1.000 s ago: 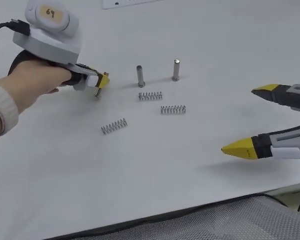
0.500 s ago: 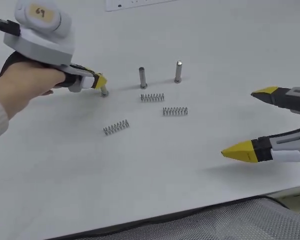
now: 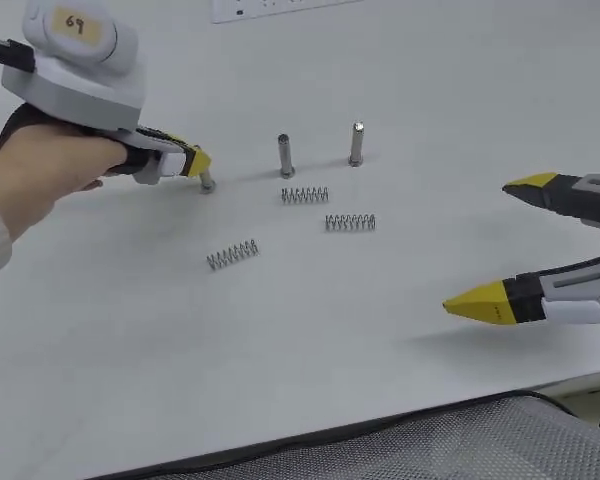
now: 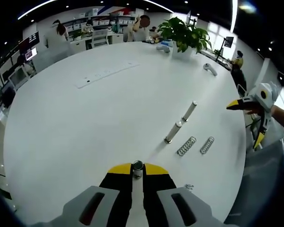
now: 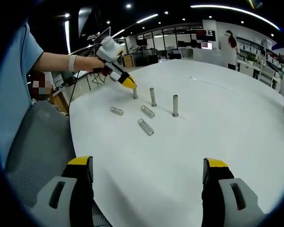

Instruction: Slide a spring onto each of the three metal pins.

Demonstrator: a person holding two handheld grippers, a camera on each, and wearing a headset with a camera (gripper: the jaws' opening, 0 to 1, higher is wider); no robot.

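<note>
leftmost pin [image 3: 208, 184] stands upright, clamped in the left gripper [image 3: 199, 162].

The white table [image 3: 430, 90] bears the left pin [image 3: 207, 183], the middle pin [image 3: 284, 155] and the right pin [image 3: 356, 144] — all upright in a row. Three springs lie flat in front of them: the first spring [image 3: 305, 195] just before the middle pin, the second spring [image 3: 350, 222] near it, the third spring [image 3: 231, 254] apart to the left.

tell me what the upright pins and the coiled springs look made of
Grey cylindrical upright pins: likely steel, smooth satin finish, with a bright glint on the top of one. Thin silvery coiled springs: probably bare steel wire, the open coils catching light. Exact alloy cannot be told.
</note>
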